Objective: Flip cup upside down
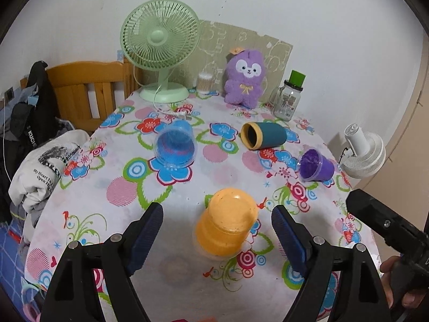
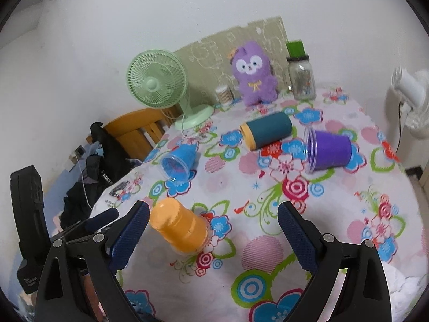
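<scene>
An orange cup [image 1: 225,224] stands upside down on the flowered tablecloth, also seen in the right wrist view [image 2: 179,224]. My left gripper [image 1: 217,237] is open, its fingers on either side of the orange cup without touching it. My right gripper [image 2: 213,234] is open and empty, just right of the orange cup. A blue cup [image 1: 174,145] [image 2: 178,162], a purple cup [image 1: 316,165] [image 2: 328,150] and a teal cup with a yellow rim [image 1: 264,135] [image 2: 268,130] lie on their sides farther back.
At the table's far edge stand a green fan [image 1: 161,48], a purple plush toy [image 1: 245,76], a glass jar with a green lid [image 1: 288,98] and a small container [image 1: 204,82]. A white fan [image 1: 362,151] is at the right, a wooden chair [image 1: 88,91] and clothes [image 1: 45,166] at the left.
</scene>
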`<control>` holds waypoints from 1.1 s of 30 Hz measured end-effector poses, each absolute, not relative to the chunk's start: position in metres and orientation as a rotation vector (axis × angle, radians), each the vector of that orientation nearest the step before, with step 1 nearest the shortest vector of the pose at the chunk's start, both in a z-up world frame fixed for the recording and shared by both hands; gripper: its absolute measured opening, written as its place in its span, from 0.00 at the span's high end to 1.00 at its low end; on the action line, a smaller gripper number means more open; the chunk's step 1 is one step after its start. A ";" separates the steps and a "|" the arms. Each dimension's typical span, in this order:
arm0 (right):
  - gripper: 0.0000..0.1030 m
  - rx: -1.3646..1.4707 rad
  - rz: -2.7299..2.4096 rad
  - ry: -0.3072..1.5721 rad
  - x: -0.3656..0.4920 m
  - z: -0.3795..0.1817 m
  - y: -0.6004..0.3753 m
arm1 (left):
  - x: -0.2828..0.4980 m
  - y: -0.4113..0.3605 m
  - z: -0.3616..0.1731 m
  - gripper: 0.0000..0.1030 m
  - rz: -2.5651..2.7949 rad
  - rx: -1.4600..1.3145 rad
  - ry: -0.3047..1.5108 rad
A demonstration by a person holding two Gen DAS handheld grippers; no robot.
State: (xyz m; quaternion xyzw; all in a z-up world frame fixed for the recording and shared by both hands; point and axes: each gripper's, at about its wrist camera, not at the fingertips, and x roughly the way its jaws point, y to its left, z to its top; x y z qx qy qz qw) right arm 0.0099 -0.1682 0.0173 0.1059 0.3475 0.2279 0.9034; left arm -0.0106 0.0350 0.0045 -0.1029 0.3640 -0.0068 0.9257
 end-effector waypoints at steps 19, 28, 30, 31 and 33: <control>0.02 0.127 0.452 0.570 -0.016 0.070 -0.163 | -0.038 0.026 0.066 0.04 0.057 -0.113 0.538; 0.00 0.133 0.420 0.564 -0.018 0.071 -0.166 | -0.044 0.027 0.072 0.00 0.077 -0.107 0.511; 0.00 0.137 0.415 0.561 -0.018 0.071 -0.168 | -0.045 0.028 0.072 0.00 0.079 -0.110 0.509; 0.00 0.139 0.413 0.558 -0.018 0.071 -0.169 | -0.045 0.029 0.072 0.00 0.079 -0.111 0.508; 0.00 0.140 0.410 0.557 -0.018 0.072 -0.169 | -0.046 0.029 0.072 0.00 0.078 -0.110 0.507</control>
